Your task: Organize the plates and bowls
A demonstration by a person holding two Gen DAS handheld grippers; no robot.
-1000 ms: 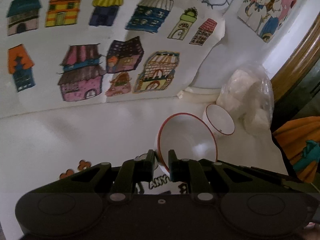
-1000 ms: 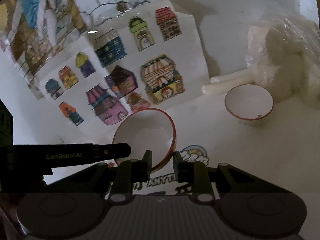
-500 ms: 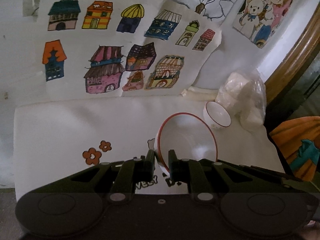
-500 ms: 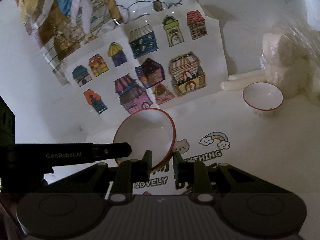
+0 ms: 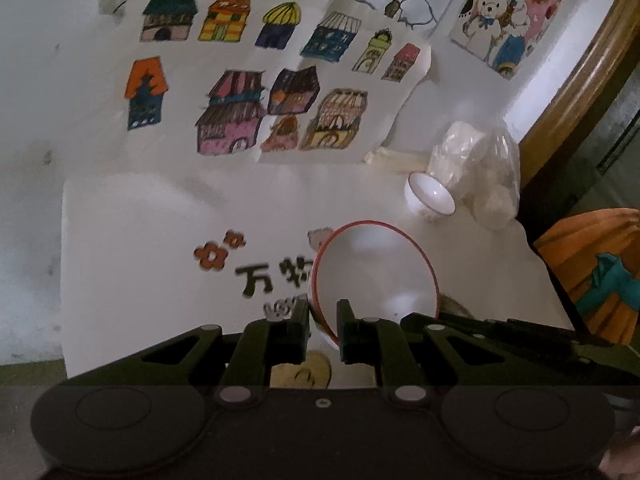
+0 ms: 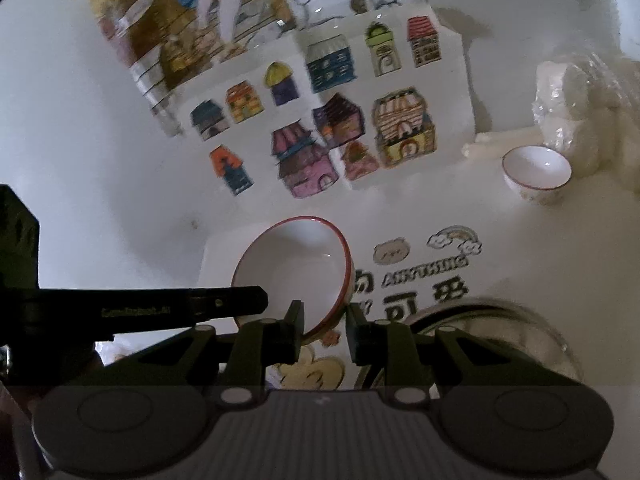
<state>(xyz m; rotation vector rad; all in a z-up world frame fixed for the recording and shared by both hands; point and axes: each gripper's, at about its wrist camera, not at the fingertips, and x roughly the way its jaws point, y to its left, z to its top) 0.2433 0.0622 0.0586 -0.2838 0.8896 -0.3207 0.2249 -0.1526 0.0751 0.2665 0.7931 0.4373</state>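
The red-rimmed bowl (image 5: 374, 276) hangs tilted above the desk (image 5: 160, 240), its near rim clenched by both the left gripper (image 5: 323, 326) and right gripper (image 6: 323, 330). The small bowl (image 6: 536, 174) sits far right, well apart, nearer the right gripper.

My two wrist views look steeply down, close over the big bowl (image 5: 374, 276) (image 6: 294, 270), from its opposite sides. Both share it, the small bowl (image 5: 431, 196) (image 6: 536, 172) beyond and the house drawings (image 5: 256, 92) (image 6: 332, 120).

On the table mat (image 5: 160, 248) I read the character "万" beside the flowers; its English word and the left gripper (image 6: 224, 302) lettering are too blurred.
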